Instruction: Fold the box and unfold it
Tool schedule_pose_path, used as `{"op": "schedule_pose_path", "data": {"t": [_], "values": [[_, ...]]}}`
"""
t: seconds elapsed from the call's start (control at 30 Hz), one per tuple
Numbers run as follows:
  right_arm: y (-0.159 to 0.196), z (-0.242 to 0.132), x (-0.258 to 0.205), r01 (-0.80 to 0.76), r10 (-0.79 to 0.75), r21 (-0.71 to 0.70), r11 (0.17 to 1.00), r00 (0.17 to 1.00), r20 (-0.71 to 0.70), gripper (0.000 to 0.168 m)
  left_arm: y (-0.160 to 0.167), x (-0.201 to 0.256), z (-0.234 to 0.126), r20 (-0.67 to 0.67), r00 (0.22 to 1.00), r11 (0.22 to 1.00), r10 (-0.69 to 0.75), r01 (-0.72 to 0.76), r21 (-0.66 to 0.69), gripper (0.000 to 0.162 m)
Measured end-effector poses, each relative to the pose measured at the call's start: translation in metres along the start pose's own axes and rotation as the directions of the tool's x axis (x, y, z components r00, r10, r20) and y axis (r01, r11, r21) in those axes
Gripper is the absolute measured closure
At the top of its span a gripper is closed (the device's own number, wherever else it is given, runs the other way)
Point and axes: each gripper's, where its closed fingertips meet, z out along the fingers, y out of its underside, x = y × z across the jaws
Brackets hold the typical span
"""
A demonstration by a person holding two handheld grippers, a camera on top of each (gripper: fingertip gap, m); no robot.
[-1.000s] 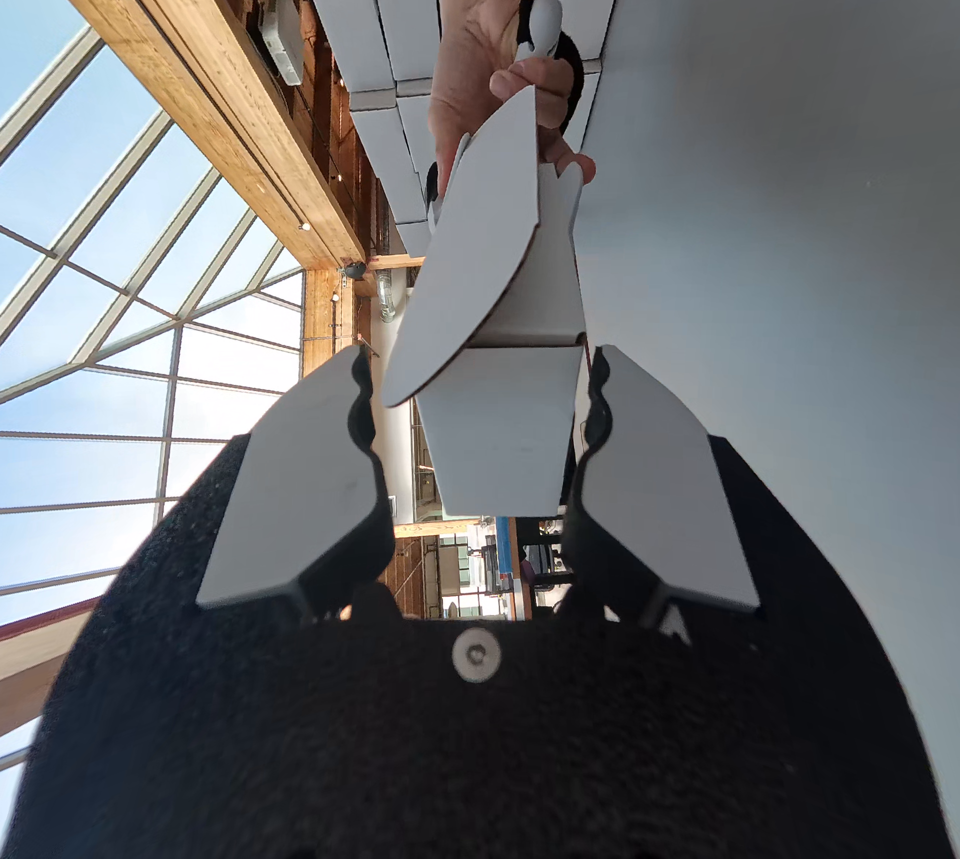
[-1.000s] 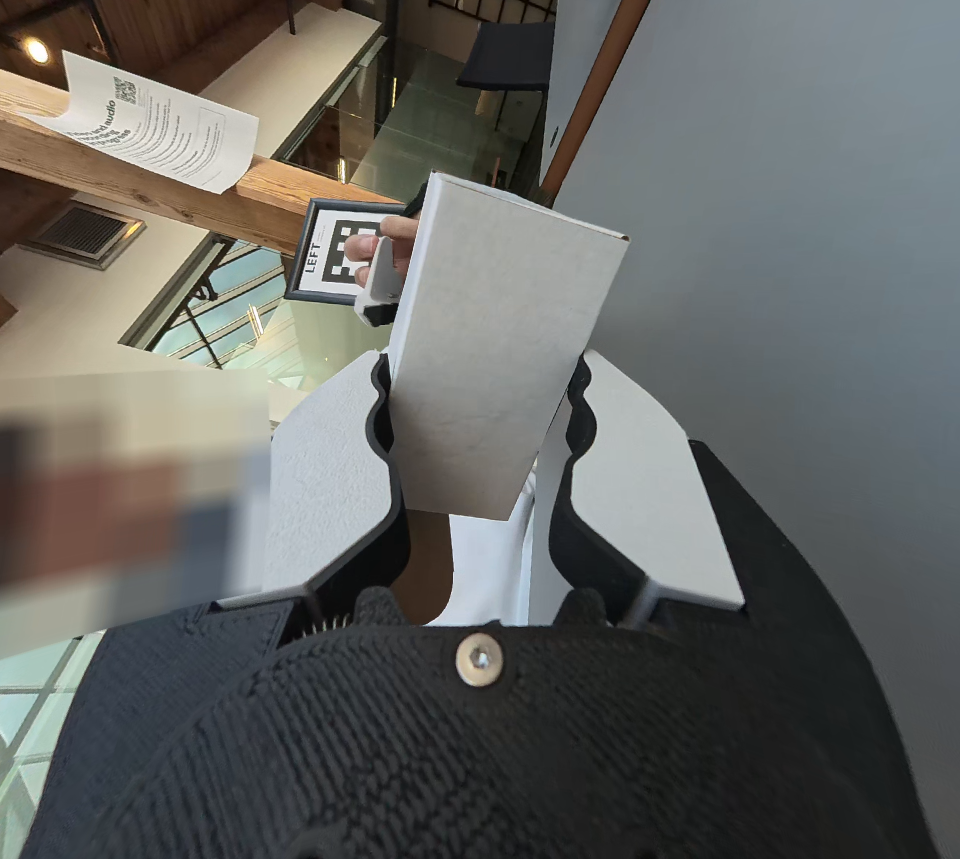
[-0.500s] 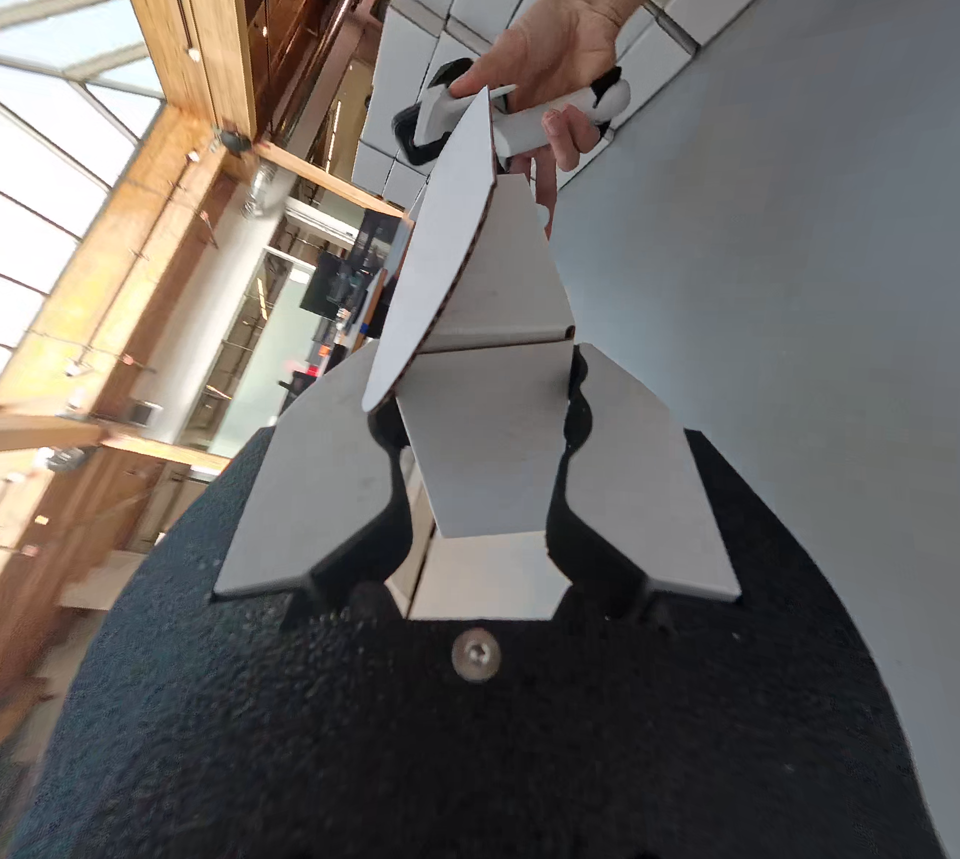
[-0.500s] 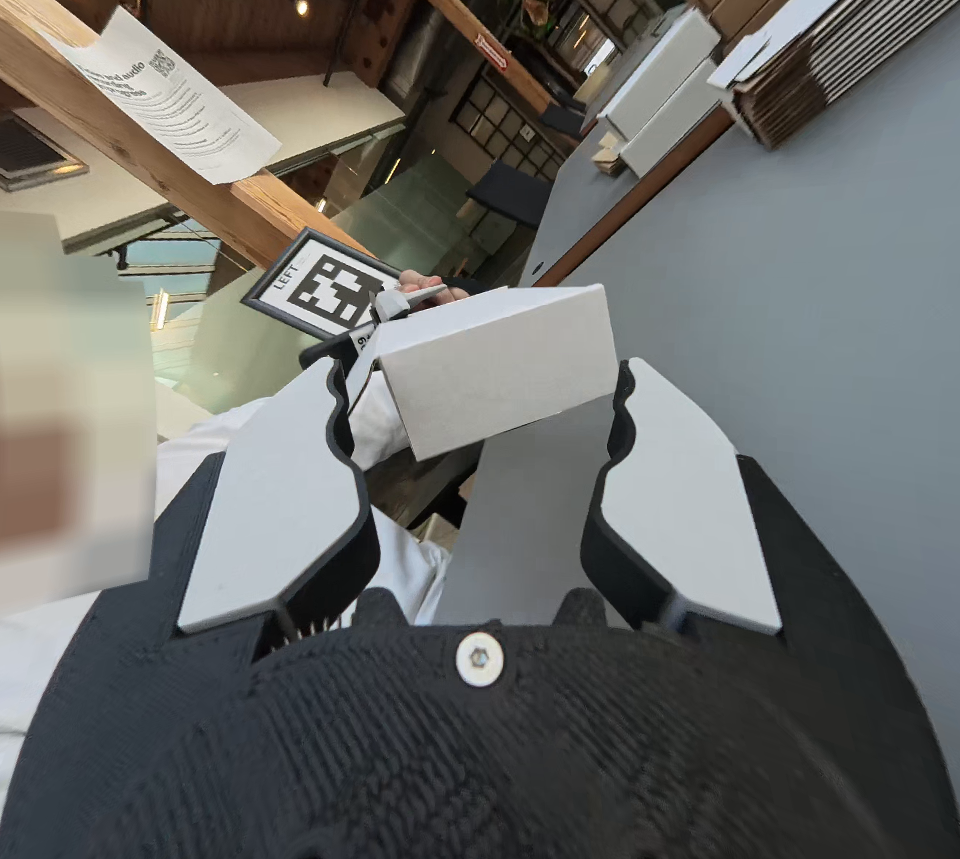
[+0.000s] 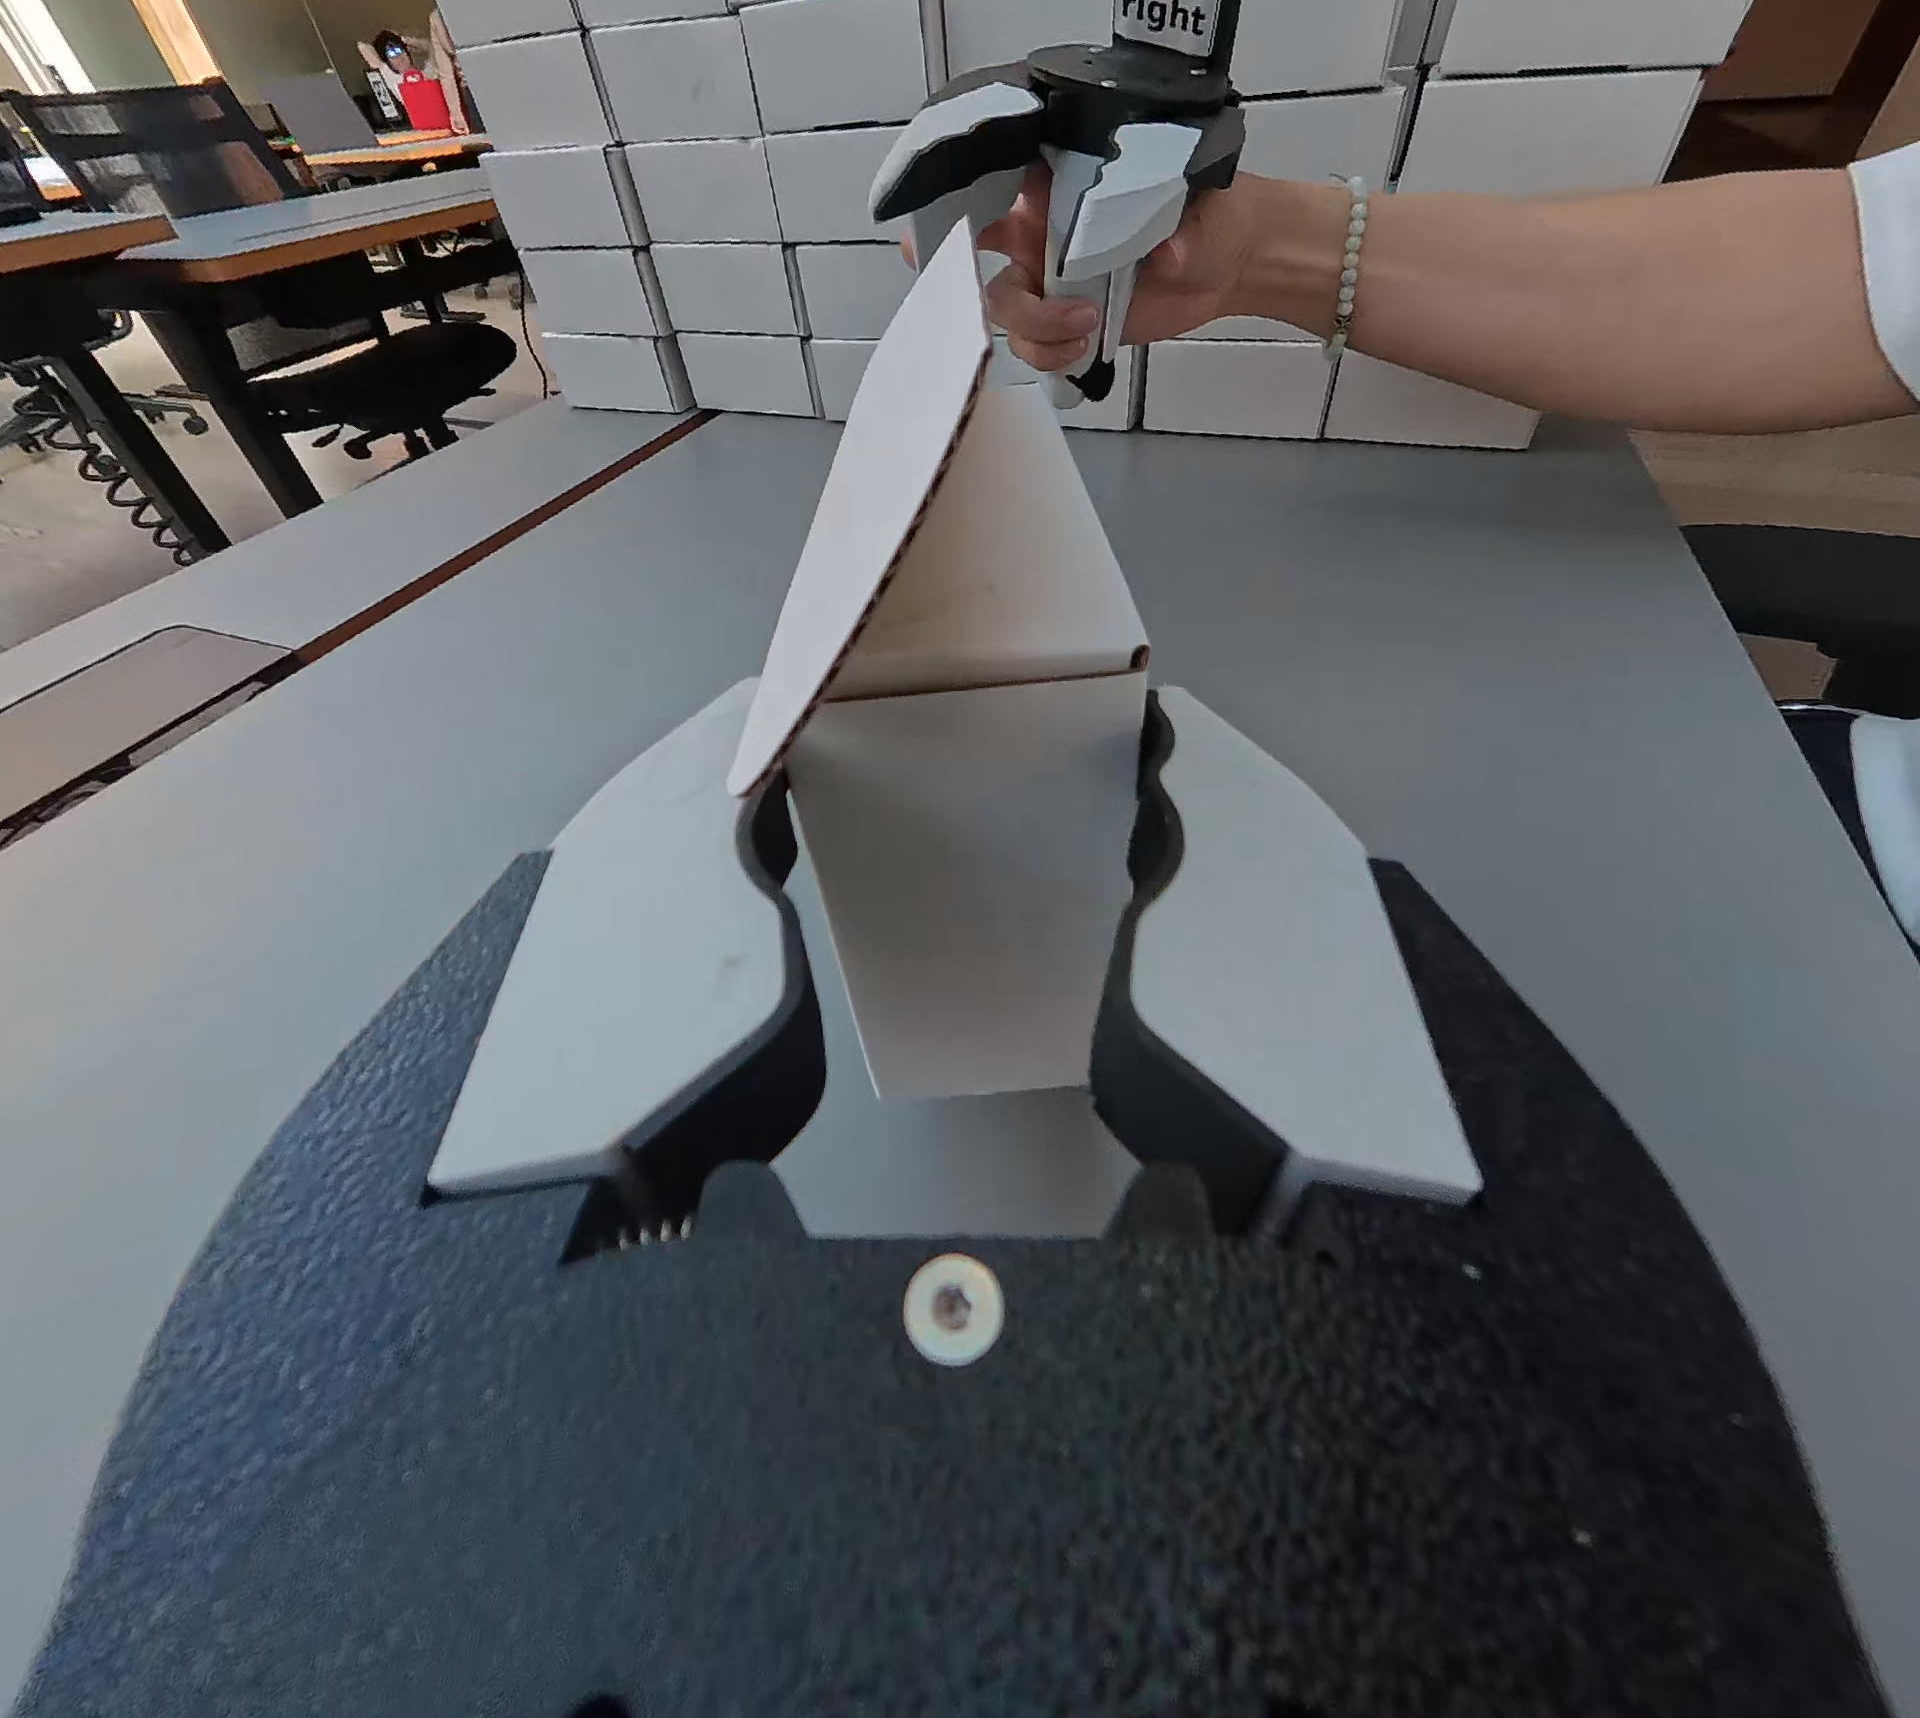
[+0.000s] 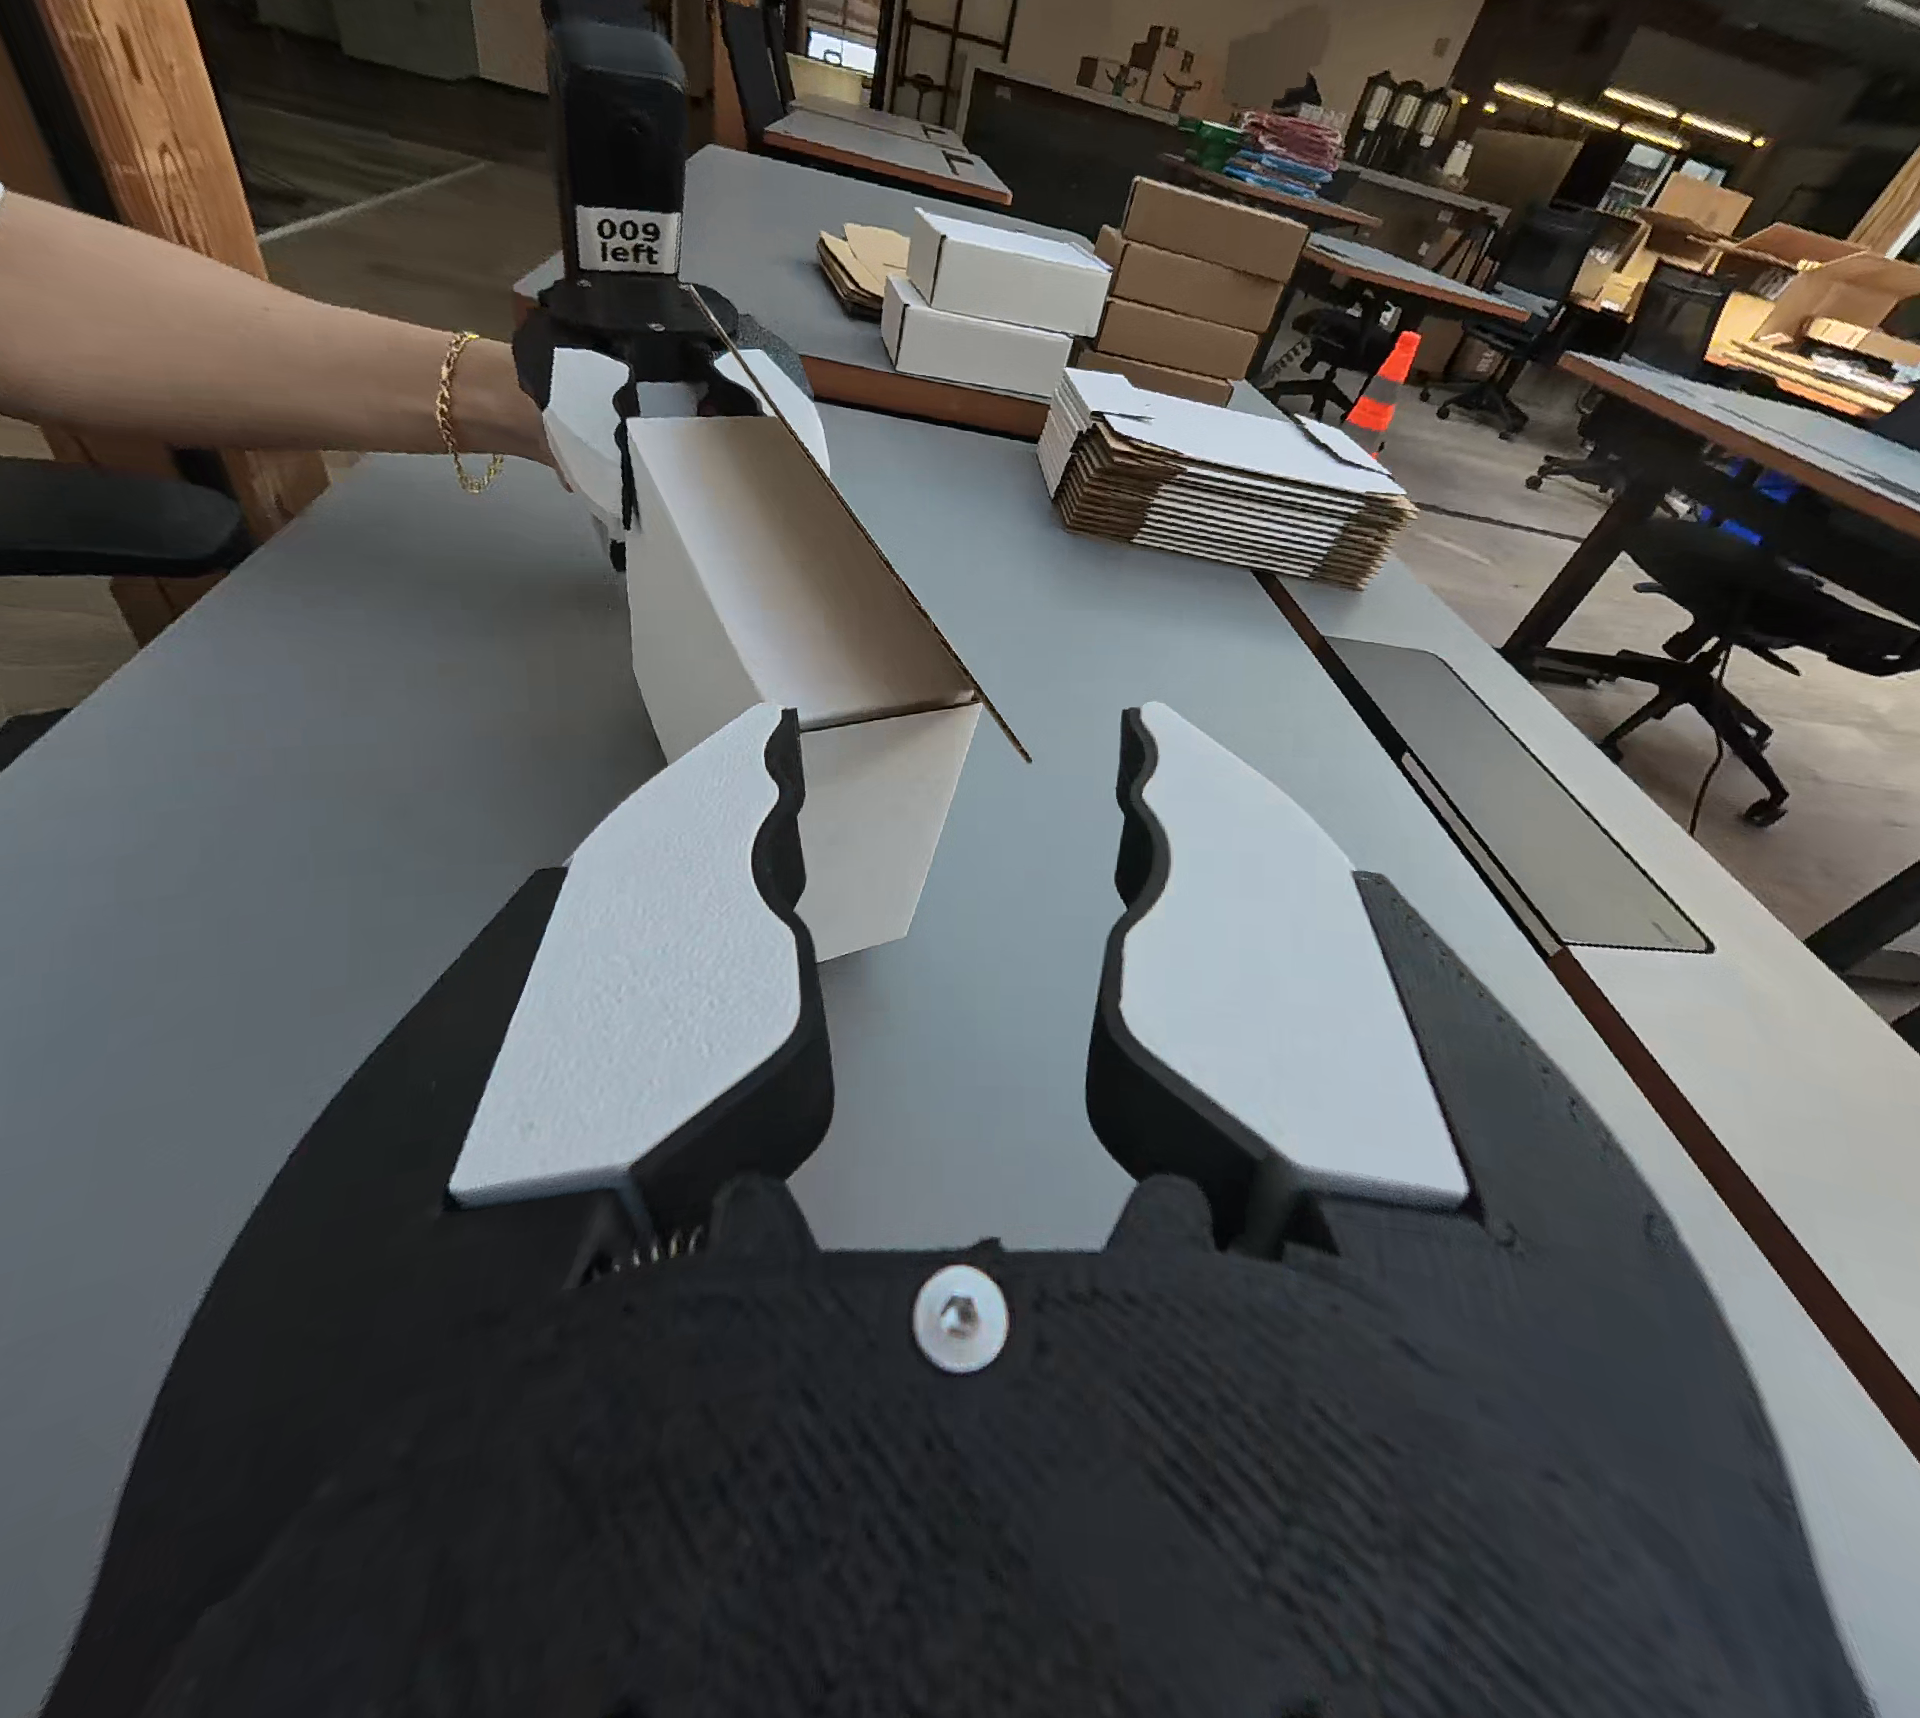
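Grey surface [image 5: 1403, 650] carrying the white box [image 5: 977, 889], lid flap raised toward 11 o'clock. Left gripper [image 5: 961, 837] jaws clamped on the box's near end. Right gripper [image 6: 961, 827] jaws spread, empty, box at 11 o'clock.

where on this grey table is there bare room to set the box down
Bare: the grey table left of the box, and the strip between the box and the flat cardboard stack. Crowded: the far end behind the right gripper, walled by stacked white boxes.
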Motion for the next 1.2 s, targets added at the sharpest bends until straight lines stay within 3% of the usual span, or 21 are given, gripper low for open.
{"op": "schedule_pose_path", "data": {"t": [0.13, 0.3, 0.57, 0.7, 0.83, 1.07, 1.2], "values": [[0.015, 0.007, -0.003, 0.043, -0.042, -0.055, 0.998, 0.999, 0.026, 0.119, 0.015, 0.005, 0.004, -0.023, 1.0, 0.999, 0.014, -0.015, -0.038, 0.099], [0.016, 0.013, -0.011, 0.031, -0.031, 0.0, 1.0, 0.995, 0.093, 0.157, 0.025, 0.006, 0.002, -0.028, 0.999, 0.997, 0.017, -0.019, -0.081, 0.099], [0.02, 0.02, -0.011, 0.039, -0.038, -0.01, 0.999, 0.993, 0.11, 0.164, 0.026, 0.007, 0.001, -0.032, 0.999, 0.996, 0.002, -0.005, -0.086, 0.099], [0.013, 0.023, -0.003, -0.2, 0.203, -0.043, 0.979, 0.975, 0.095, 0.164, 0.027, 0.006, 0.002, 0.0, 1.0, 0.99, 0.013, -0.013, -0.139, 0.098], [0.015, 0.028, 0.008, -0.476, 0.478, -0.061, 0.878, 0.878, 0.027, 0.164, 0.03, 0.002, 0.003, 0.042, 0.999, 0.978, -0.022, 0.03, -0.207, 0.099], [0.019, 0.028, 0.015, -0.707, 0.705, -0.028, 0.706, 0.706, -0.065, 0.165, 0.032, -0.002, 0.016, 0.133, 0.99, 0.951, -0.046, 0.084, -0.297, 0.099], [0.019, 0.027, 0.014, -0.706, 0.703, -0.006, 0.709, 0.707, -0.073, 0.164, 0.031, -0.002, 0.021, 0.155, 0.987, 0.944, -0.046, 0.094, -0.317, 0.099]]}}
